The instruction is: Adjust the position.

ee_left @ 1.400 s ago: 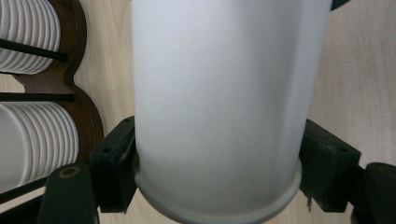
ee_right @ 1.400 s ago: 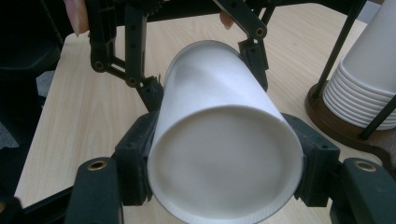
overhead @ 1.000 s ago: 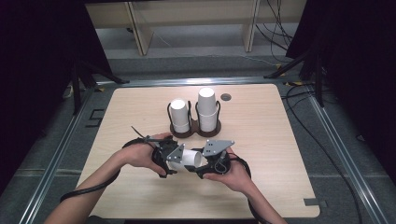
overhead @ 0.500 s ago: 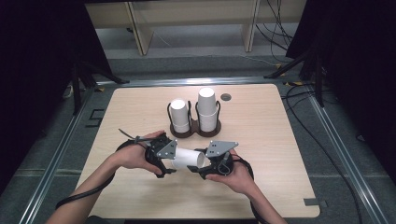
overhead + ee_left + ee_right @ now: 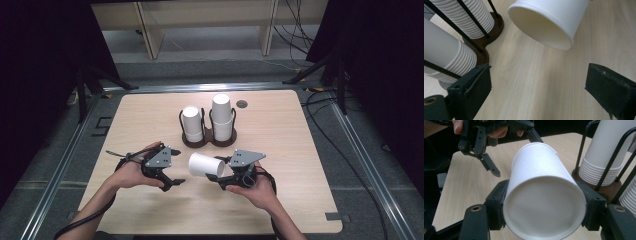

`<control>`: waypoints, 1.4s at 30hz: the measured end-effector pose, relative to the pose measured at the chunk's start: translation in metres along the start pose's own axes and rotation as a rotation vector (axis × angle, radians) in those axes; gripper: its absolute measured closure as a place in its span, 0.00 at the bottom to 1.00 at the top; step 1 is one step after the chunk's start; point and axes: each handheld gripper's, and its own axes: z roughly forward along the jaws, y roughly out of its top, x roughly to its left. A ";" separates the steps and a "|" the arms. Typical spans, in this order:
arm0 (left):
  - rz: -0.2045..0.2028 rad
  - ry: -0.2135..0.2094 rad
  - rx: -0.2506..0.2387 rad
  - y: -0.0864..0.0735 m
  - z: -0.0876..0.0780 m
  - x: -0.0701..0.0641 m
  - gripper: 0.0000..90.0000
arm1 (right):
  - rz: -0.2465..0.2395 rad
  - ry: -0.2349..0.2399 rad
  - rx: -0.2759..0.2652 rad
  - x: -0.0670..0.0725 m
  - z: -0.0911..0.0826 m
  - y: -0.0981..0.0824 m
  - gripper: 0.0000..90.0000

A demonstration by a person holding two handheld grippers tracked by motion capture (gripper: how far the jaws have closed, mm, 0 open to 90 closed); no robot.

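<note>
In the high view, a light wooden table [image 5: 150,120] is seen from above. Toward its far middle a dark brown holder [image 5: 208,140] with black wire uprights is set, and two stacks of white paper cups are kept in it upside down: a shorter stack [image 5: 192,123] in the left compartment and a taller stack [image 5: 222,116] in the right one. A small dark disc [image 5: 242,104] is seen on the table just beyond the holder to the right. Nearer the person, a single white paper cup [image 5: 206,165] is held on its side by the right gripper [image 5: 223,175], with the cup's closed bottom turned to the left. The left gripper [image 5: 175,182] is held apart from the cup, to its left; its jaws have just been opening and nothing is clasped in them.

In the left gripper view, the two black jaws are spread wide over bare table, with nothing between them. The single cup [image 5: 551,22] is seen beyond them, tilted, apart from both jaws. The two stacks [image 5: 461,20] in the holder [image 5: 487,37] are seen at the left.

In the right gripper view, the cup [image 5: 541,195] is clamped at both sides by the jaws, its mouth turned toward the camera and its inside empty. The left gripper [image 5: 492,168] is seen beyond it, clear of the cup, and the stacked cups [image 5: 604,162] stand at the right.
</note>
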 end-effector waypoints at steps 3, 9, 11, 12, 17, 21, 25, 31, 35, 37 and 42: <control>-0.065 -0.024 -0.100 -0.007 0.000 -0.002 0.08 | 0.009 0.003 -0.009 0.001 0.000 -0.002 0.40; -0.086 -0.073 -0.198 -0.016 0.005 -0.004 0.08 | 0.018 0.034 -0.011 0.002 0.001 -0.006 0.40; -0.080 -0.080 -0.217 -0.016 0.006 -0.004 0.07 | 0.032 0.048 -0.010 0.003 0.002 -0.007 0.40; -0.082 -0.091 -0.225 -0.016 0.007 -0.004 0.07 | 0.016 0.042 -0.021 0.003 0.003 -0.008 0.40; -0.083 -0.105 -0.240 -0.016 0.012 -0.002 0.07 | 0.035 0.062 -0.002 0.006 0.004 -0.008 0.40; -0.078 -0.118 -0.246 -0.014 0.015 -0.001 0.07 | 0.008 0.065 -0.004 0.005 0.006 -0.008 0.40; -0.067 -0.126 -0.237 -0.011 0.017 -0.002 0.07 | 0.023 0.078 0.000 0.006 0.007 -0.008 0.40; -0.058 -0.143 -0.241 -0.009 0.021 -0.002 0.07 | 0.018 0.077 0.005 0.007 0.008 -0.008 0.40; -0.051 -0.148 -0.246 -0.007 0.023 -0.001 0.08 | 0.015 0.082 0.005 0.007 0.008 -0.008 0.40; -0.036 -0.149 -0.238 -0.007 0.023 0.000 0.09 | 0.019 0.086 0.009 0.007 0.009 -0.008 0.40; -0.041 -0.165 -0.255 -0.006 0.026 0.000 0.09 | 0.004 0.081 0.001 0.007 0.009 -0.008 0.40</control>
